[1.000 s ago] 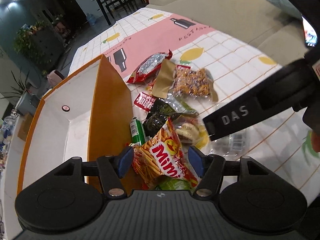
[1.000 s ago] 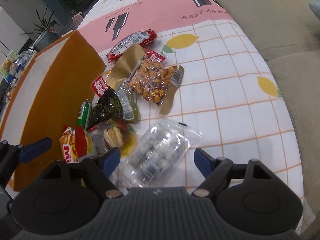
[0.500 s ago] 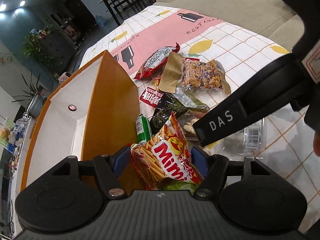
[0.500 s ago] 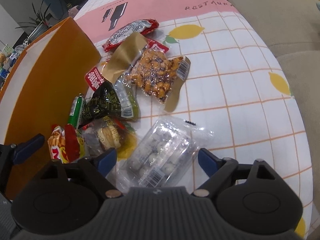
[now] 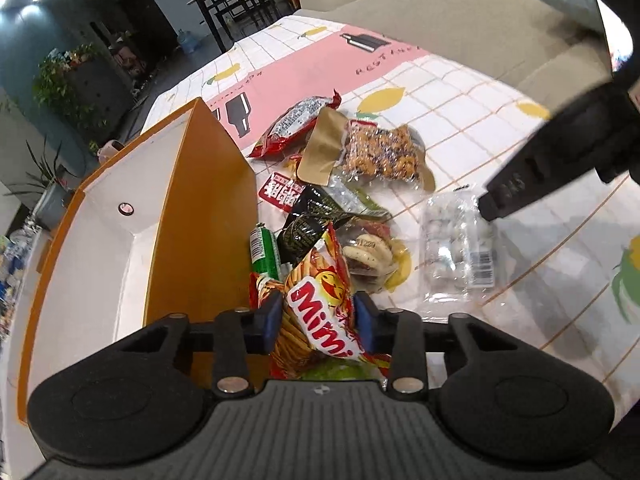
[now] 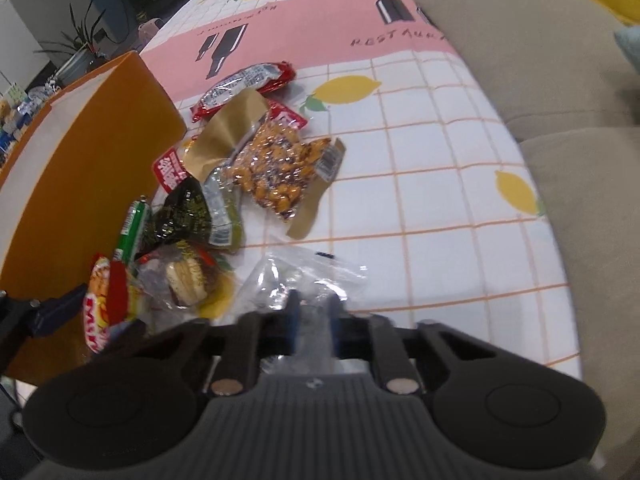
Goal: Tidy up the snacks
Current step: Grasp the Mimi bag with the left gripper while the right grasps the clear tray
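- Table under a checked cloth [image 6: 420, 184] with lemons and a pink band; sofa [image 5: 460, 20] behind it.
- Orange box [image 5: 200, 208], white inside, stands on the left part of the table, open top, nothing visible in it. Snack pile lies just beside its right wall.
- Left gripper [image 5: 316, 320]: jaws have just been closing, now clamped on the Mimi stick snack bag [image 5: 320, 312], blue pads pressing both sides. The bag sits at the near end of the pile, close to the box wall.
- Right gripper [image 6: 314, 312]: jaws have just been closing, pads now pinched together on the near end of the clear candy pack [image 6: 308, 276], blurred. The pack lies on the cloth right of the pile, apart from the box.
- Nut mix bag [image 6: 280, 172], clear with tan edges, middle of the pile, partly over a red packet [image 6: 286, 114].
- Long red wrapper [image 6: 244, 84], far end of the pile, on the pink band.
- Black and gold packet [image 5: 308, 224], centre of the pile, touching a small red and white packet [image 5: 282, 194].
- Biscuit pack [image 5: 368, 256], clear, just behind the Mimi bag.
- Green tube [image 5: 264, 250], leaning by the box wall, touching the Mimi bag.
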`<state>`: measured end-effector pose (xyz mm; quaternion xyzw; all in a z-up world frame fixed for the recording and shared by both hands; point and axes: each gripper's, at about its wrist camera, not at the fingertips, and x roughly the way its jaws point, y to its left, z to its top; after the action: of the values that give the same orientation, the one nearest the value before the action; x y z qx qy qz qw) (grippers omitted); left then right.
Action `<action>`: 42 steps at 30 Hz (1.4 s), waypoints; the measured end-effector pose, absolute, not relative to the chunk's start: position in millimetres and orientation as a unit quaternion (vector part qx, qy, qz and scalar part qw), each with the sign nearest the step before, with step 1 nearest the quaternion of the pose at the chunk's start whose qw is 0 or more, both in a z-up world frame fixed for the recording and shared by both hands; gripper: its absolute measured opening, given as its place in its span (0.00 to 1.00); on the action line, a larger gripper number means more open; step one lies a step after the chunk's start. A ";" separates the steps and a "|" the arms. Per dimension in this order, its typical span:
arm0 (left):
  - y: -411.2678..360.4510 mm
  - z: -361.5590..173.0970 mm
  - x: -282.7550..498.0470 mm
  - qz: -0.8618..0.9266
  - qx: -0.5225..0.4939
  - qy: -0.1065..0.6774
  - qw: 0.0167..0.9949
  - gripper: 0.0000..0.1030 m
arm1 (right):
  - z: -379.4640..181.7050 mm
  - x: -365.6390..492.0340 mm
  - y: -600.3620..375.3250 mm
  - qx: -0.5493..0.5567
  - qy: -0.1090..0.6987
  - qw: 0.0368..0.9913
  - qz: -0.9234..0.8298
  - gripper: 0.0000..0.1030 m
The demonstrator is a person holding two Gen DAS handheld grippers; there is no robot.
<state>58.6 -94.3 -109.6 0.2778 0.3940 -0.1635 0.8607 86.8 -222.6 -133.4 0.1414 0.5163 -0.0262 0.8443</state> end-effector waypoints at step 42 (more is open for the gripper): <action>54.9 -19.0 122.7 -0.060 -0.016 0.447 0.892 0.31 | -145.7 83.9 -173.1 0.046 0.520 0.852 -0.028 0.61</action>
<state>122.7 54.9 -19.0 -0.0164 0.4472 -0.0601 0.8923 83.9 -173.1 -145.7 0.0459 0.5201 -0.0276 0.8524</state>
